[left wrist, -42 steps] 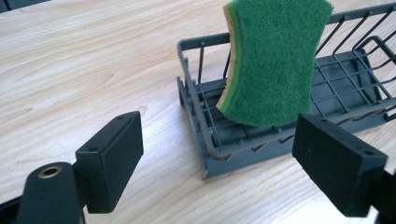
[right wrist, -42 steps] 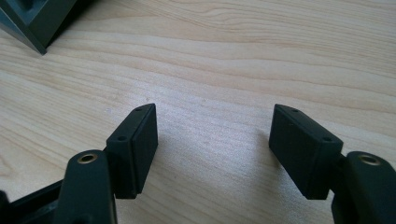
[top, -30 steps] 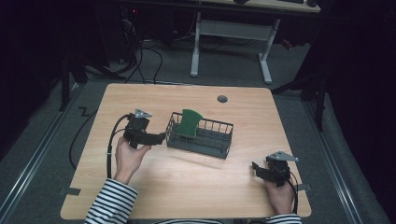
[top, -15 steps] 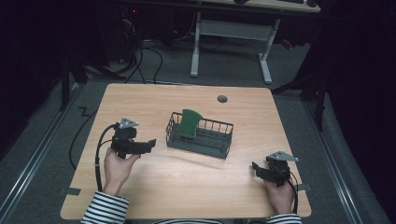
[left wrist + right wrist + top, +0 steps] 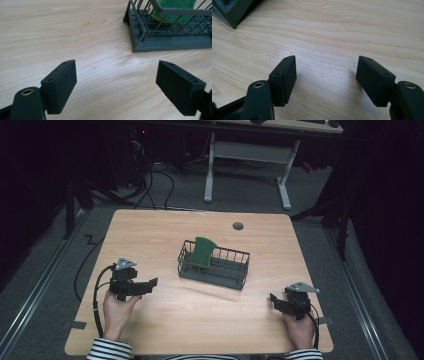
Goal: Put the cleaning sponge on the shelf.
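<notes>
Left claw (image 5: 150, 284) spread, empty, low over table (image 5: 150, 235) at left, jaws aimed toward basket (image 5: 214, 268). Right claw (image 5: 274, 299) spread, empty, near table's front right corner, well apart from basket. Wire basket near table centre; green sponge (image 5: 202, 251) stands upright in its left end, leaning on rim. In left claw view, basket corner (image 5: 140, 37) ahead and right of jaws, sponge (image 5: 175, 10) inside.

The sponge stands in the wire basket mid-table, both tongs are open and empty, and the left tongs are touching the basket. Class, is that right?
One thing is wrong: the left tongs are apart from the basket, with bare table between, as the high view shows. The sponge does stand in the basket, and both tongs, left and right, are open and empty.
</notes>
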Action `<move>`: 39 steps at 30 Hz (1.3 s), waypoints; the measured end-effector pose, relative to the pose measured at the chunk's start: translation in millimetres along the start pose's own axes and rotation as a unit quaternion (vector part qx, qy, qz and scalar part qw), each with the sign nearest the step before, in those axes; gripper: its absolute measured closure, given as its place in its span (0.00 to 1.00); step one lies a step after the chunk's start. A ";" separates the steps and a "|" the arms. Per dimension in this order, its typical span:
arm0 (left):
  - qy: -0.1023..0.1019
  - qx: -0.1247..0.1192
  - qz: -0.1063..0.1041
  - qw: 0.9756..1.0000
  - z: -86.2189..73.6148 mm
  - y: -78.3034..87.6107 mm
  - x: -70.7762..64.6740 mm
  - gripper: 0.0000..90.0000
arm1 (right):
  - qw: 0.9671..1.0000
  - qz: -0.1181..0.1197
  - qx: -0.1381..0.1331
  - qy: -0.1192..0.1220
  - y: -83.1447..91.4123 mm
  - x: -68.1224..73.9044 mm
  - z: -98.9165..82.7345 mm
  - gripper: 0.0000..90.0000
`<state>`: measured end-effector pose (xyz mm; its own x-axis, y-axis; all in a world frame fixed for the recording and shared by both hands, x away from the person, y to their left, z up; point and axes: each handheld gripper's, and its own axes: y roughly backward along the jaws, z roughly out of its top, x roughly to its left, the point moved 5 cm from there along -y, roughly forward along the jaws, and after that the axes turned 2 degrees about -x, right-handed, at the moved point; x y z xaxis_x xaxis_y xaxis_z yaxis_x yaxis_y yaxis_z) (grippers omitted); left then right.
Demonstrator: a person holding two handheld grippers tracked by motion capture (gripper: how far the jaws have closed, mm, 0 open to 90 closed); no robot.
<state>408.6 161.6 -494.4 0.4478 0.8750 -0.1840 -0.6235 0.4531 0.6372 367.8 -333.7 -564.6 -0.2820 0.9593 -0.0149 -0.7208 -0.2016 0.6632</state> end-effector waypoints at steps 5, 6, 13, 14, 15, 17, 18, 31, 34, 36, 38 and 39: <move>0.006 0.006 0.005 1.000 -11.8 -3.5 3.4 0.21 | 1.000 0.000 0.000 0.000 0.0 0.1 0.0 0.36; 0.007 0.007 0.007 1.000 -14.1 -4.1 4.2 0.21 | 1.000 0.000 0.000 0.000 0.0 0.1 0.0 0.36; 0.019 0.008 0.011 1.000 -28.4 -9.4 11.4 0.21 | 1.000 0.000 0.000 0.000 0.0 0.1 0.0 0.36; 0.019 0.009 0.014 1.000 -30.7 -10.7 12.5 0.21 | 1.000 0.000 0.000 0.000 0.0 0.1 0.0 0.36; 0.021 0.010 0.014 1.000 -33.1 -12.0 13.3 0.21 | 1.000 0.000 0.000 0.000 0.0 0.1 0.0 0.36; 0.025 0.012 0.014 1.000 -37.9 -15.1 14.9 0.20 | 1.000 0.000 0.000 0.000 0.0 0.1 0.0 0.36; 0.026 0.014 0.016 0.999 -40.1 -16.8 15.9 0.20 | 1.000 0.000 0.000 0.000 0.0 0.1 0.0 0.36; 0.026 0.022 0.036 0.999 -56.3 -30.4 21.9 0.21 | 1.000 0.000 0.000 0.000 0.0 0.1 0.0 0.36; 0.024 0.019 0.045 0.999 -59.1 -32.8 23.3 0.21 | 1.000 0.000 0.000 0.000 0.0 0.1 0.0 0.36; 0.023 0.016 0.048 0.998 -59.5 -33.0 23.6 0.21 | 1.000 0.000 0.000 0.000 0.0 0.1 0.0 0.36; 0.021 0.012 0.053 0.998 -59.6 -33.9 23.6 0.21 | 1.000 0.000 0.000 0.000 0.0 0.2 0.0 0.36; 0.018 0.011 0.056 0.998 -59.7 -34.4 23.5 0.21 | 1.000 0.000 0.000 0.000 0.0 0.2 0.0 0.36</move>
<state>402.3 176.8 -565.3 0.3523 0.9257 -0.1380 -0.6543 0.3490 0.6708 367.7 -333.5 -564.6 -0.2812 0.9595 -0.0147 -0.7208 -0.2010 0.6634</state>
